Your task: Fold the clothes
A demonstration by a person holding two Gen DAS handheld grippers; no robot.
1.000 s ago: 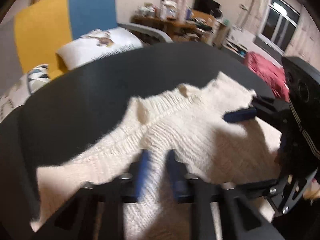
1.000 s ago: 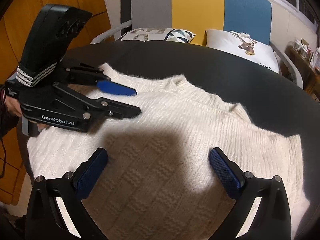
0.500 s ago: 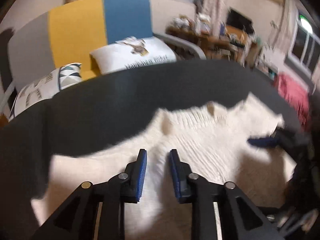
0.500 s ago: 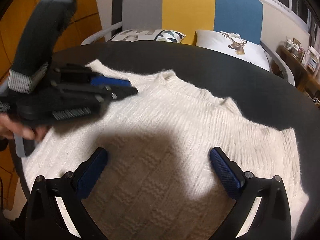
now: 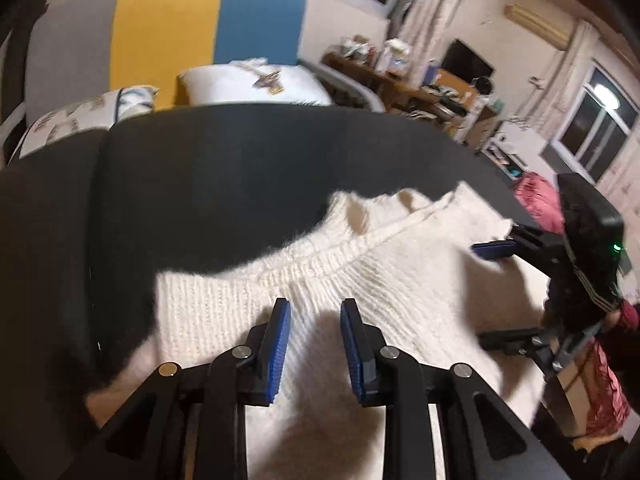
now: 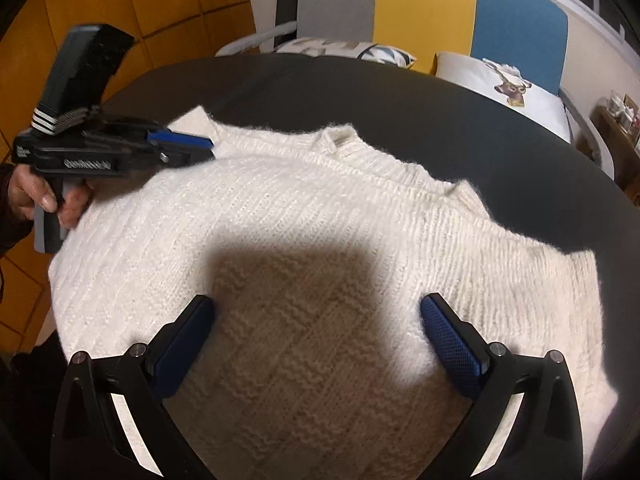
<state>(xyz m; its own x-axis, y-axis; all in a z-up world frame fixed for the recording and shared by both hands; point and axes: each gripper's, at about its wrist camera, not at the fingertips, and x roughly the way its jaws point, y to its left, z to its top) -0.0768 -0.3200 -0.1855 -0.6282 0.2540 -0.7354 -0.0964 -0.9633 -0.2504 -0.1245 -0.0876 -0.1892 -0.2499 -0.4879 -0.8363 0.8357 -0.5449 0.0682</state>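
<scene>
A cream knit sweater (image 5: 400,280) (image 6: 320,220) lies spread flat on the dark round table (image 5: 220,180) (image 6: 440,120), neckline toward the far edge. My left gripper (image 5: 314,306) hovers low over the sweater's shoulder just short of the ribbed neckline. Its jaws are opening, and no fabric is pinched between them. In the right wrist view the left gripper (image 6: 208,146) sits at the sweater's far left corner, held by a hand. My right gripper (image 6: 317,304) (image 5: 486,292) stands wide open above the sweater's body, holding nothing.
A sofa (image 6: 424,4) with grey, yellow and blue back panels and cushions (image 5: 256,84) stands behind the table. A red cloth (image 5: 538,200) lies beyond the table's right edge. A cluttered desk (image 5: 420,84) is at the back. Orange wooden panels (image 6: 152,4) stand to the left.
The left gripper's jaws went from nearly shut to partly open. It slid across the sweater toward the far left corner. The right gripper shifted slightly and stayed wide open.
</scene>
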